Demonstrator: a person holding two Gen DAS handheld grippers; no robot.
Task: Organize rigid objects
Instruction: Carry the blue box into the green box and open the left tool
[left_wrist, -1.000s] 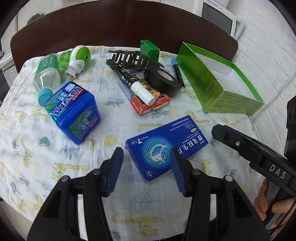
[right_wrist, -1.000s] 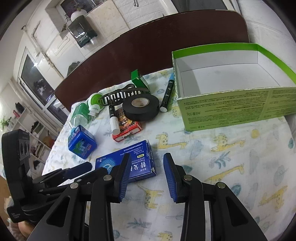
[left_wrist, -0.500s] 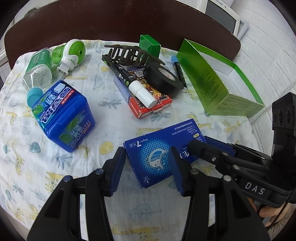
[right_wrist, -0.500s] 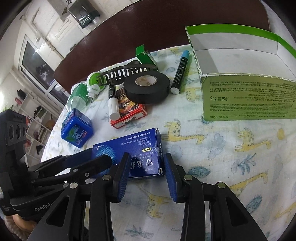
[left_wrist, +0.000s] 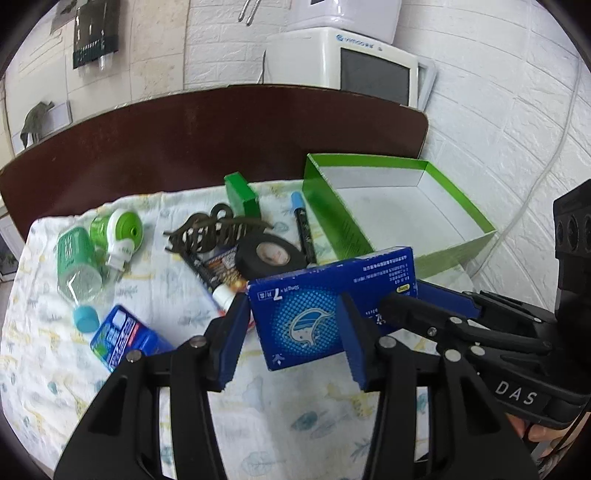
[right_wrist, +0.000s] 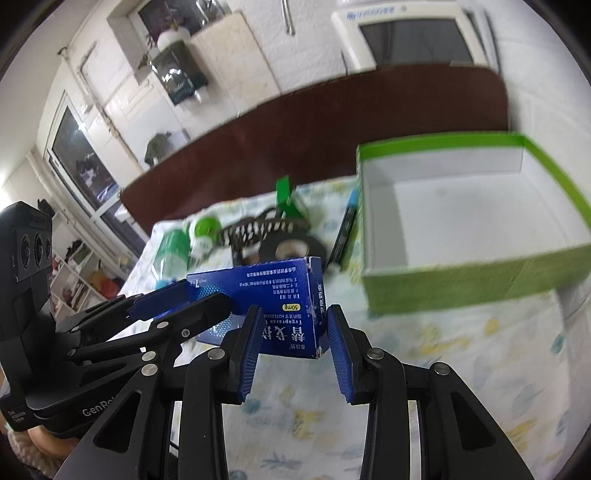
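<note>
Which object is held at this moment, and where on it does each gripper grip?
The blue medicine box, lifted off the cloth: the left gripper clamps its fish-logo end, the right gripper its other, short end.

White monitor (left_wrist: 373, 66) behind table's far edge, by brick wall. Animal-print cloth (left_wrist: 55, 369) covers tabletop. Window (right_wrist: 79, 162) far left.
</note>
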